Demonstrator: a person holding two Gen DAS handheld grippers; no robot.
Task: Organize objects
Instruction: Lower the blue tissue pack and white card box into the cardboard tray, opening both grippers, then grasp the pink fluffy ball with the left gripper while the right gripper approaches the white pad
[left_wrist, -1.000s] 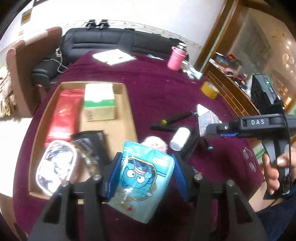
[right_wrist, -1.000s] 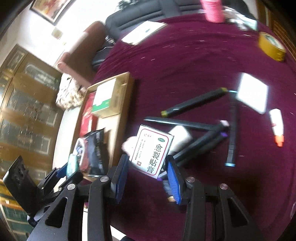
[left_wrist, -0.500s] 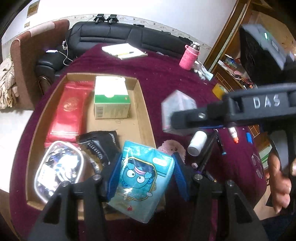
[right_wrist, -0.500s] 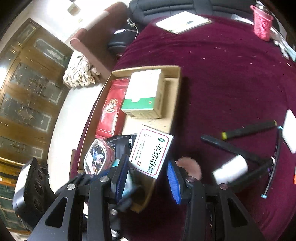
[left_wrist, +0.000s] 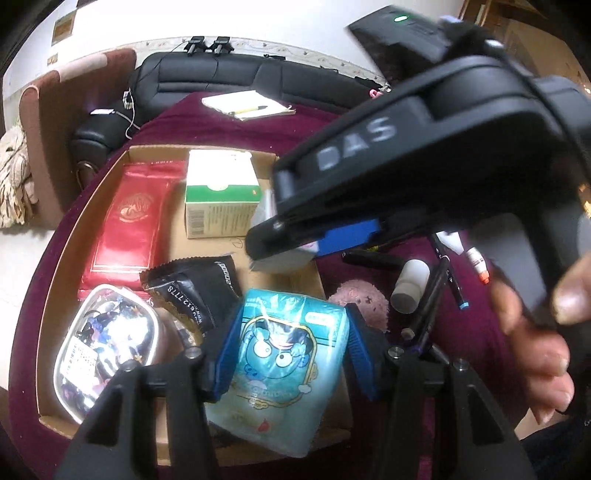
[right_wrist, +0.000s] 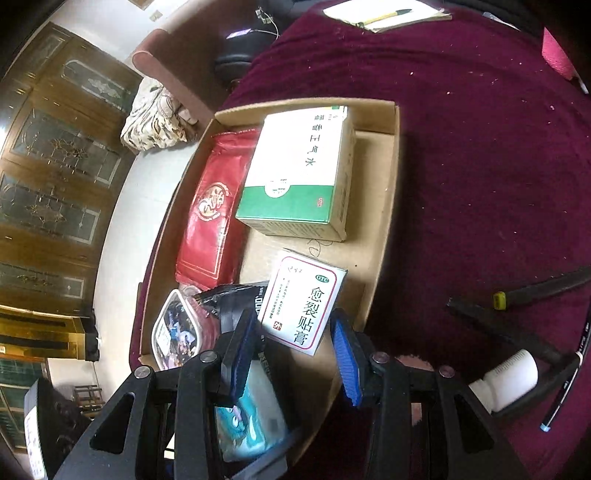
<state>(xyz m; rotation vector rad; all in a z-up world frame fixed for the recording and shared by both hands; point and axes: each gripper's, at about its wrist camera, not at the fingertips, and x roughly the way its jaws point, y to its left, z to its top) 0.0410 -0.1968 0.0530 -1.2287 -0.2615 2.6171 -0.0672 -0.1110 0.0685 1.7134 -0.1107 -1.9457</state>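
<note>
Since the earlier frame we moved the right gripper (right_wrist: 295, 354) from above the pens to over the cardboard box (right_wrist: 391, 177) on the table (right_wrist: 480, 147); it clamps a white carton (right_wrist: 304, 304). Our left gripper (left_wrist: 290, 350) grips a blue pouch (left_wrist: 284, 369) above the box's near edge.

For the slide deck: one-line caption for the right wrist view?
Right tongs hold a white medicine box over the cardboard tray, beside the green-and-white box.
</note>
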